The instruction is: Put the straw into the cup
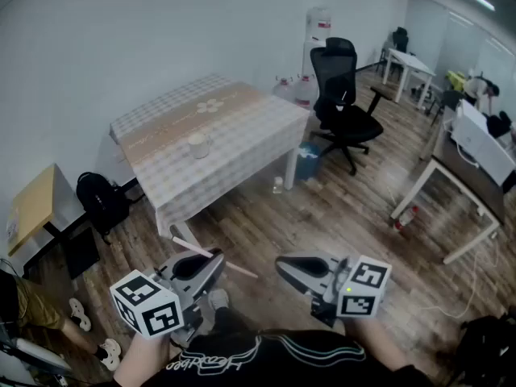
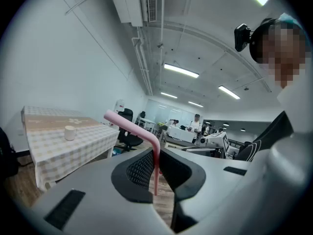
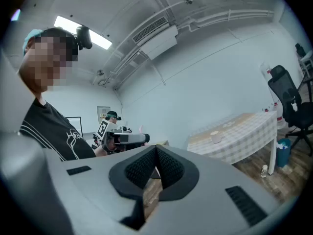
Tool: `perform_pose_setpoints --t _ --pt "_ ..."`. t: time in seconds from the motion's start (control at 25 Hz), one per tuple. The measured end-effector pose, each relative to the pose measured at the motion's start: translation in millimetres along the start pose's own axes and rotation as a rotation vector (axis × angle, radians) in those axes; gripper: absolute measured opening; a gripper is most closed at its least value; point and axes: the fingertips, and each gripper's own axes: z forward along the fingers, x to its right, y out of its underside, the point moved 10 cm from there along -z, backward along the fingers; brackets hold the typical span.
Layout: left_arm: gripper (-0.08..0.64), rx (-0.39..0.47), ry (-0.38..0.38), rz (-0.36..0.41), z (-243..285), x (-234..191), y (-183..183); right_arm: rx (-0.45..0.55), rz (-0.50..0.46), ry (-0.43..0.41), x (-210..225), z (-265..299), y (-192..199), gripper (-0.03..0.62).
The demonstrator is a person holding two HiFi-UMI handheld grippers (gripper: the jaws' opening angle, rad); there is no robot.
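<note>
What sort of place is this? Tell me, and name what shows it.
Probably an open-plan office or lab: a black swivel chair stands beside a cloth-covered table, white desks stand further back, and a water dispenser stands by the wall.

The left tool [image 1: 211,263] and right tool [image 1: 284,268] are pale grey moulded shells with black ribbed pads [image 3: 142,168], each carrying a white cube [image 1: 147,303] printed with black square markers. The person wears a black shirt [image 1: 242,359] with white lettering and stripes, and a black head camera [image 3: 84,37].
</note>
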Motion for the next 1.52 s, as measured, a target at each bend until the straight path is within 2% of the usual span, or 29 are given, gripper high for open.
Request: perform_pose_setpoints --t 0.44,0.64,0.92,1.16,1.52 --pt "0.026 0.010 -0.003 0.021 0.1 10.8 -4.6 0.043 -0.006 0.029 0.0 -13.2 -3.7 0.012" --pt "0.026 0.013 0.000 0.011 5.7 1.0 -7.3 0.053 0.033 0.037 13.1 -6.9 -4.0 0.012" --pt "0.026 0.015 0.008 -0.012 21.5 -21.1 -3.3 0.030 0.029 0.033 32.7 9.0 -2.4 0.012" --pt "0.026 0.003 0.001 -0.043 37.7 -55.7 -8.4 0.008 0.053 0.036 63.8 31.7 -8.1 0.012" --pt "0.026 -0.013 0.001 -0.099 76.5 -142.4 -28.9 -0.031 0.109 0.046 137.2 92.6 -22.7 0.012"
